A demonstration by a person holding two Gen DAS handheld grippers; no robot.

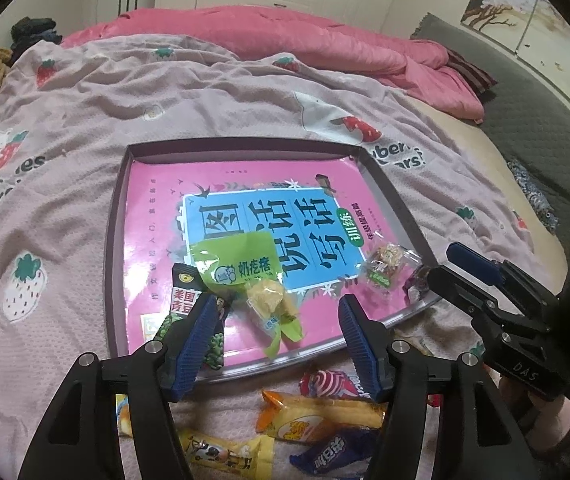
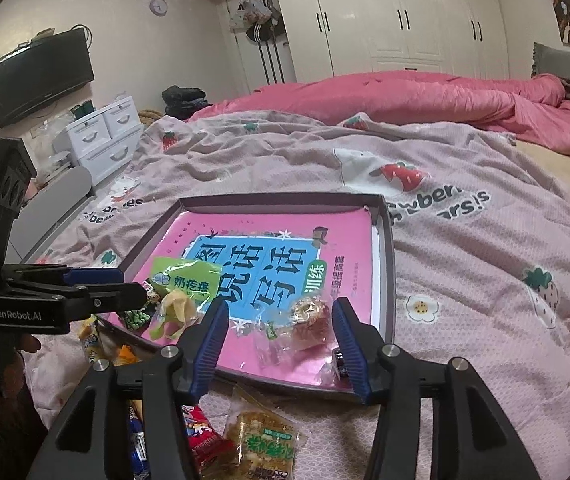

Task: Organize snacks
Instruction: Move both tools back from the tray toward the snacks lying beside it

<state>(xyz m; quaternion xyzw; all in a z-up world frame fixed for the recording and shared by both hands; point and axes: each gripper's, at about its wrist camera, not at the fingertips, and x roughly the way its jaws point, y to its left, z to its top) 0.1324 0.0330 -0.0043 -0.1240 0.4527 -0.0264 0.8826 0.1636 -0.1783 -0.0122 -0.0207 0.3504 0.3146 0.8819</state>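
Note:
A shallow dark-rimmed box point(image 1: 114, 240) point(image 2: 387, 280) lies on the bed with a pink book point(image 1: 157, 208) point(image 2: 349, 236) inside. On the book lie a green snack packet point(image 1: 241, 264) point(image 2: 183, 284), a black green-pea packet point(image 1: 183, 296) and a clear-wrapped snack point(image 1: 385, 262) point(image 2: 305, 328). My left gripper point(image 1: 279, 316) is open over the green packet, near the box's front edge. My right gripper point(image 2: 281, 320) is open around the clear-wrapped snack. Loose snacks lie in front of the box: an orange packet point(image 1: 317, 416), a blue one point(image 1: 333, 456), a yellow one point(image 1: 225, 454) and a clear cracker pack point(image 2: 261, 436).
The bed has a pink strawberry-print blanket point(image 1: 85, 120) point(image 2: 485, 280) and a bright pink quilt point(image 1: 285, 36) point(image 2: 405, 96) at the back. White drawers point(image 2: 101, 136) and a wall TV point(image 2: 41, 76) stand at the left. Wardrobes point(image 2: 385, 16) line the far wall.

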